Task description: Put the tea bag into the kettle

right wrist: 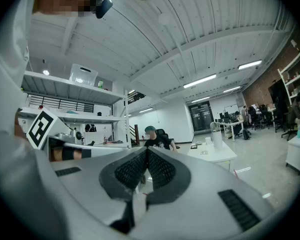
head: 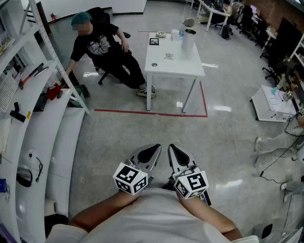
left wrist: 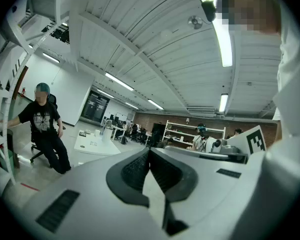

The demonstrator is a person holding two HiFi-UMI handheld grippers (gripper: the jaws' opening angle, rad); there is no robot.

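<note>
Head view: right gripper (head: 174, 152), jaws together.

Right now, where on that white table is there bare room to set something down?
The white table's near right quarter is bare, bordered by the small packet, the near edge and the right edge. A narrower bare strip runs along the near edge, right of the small round item. The far end is crowded: kettle, cup, black tile.

A white table (head: 178, 68) carries a tall white kettle (head: 188, 40), a cup (head: 175, 35) and a small packet (head: 168, 56).
</note>
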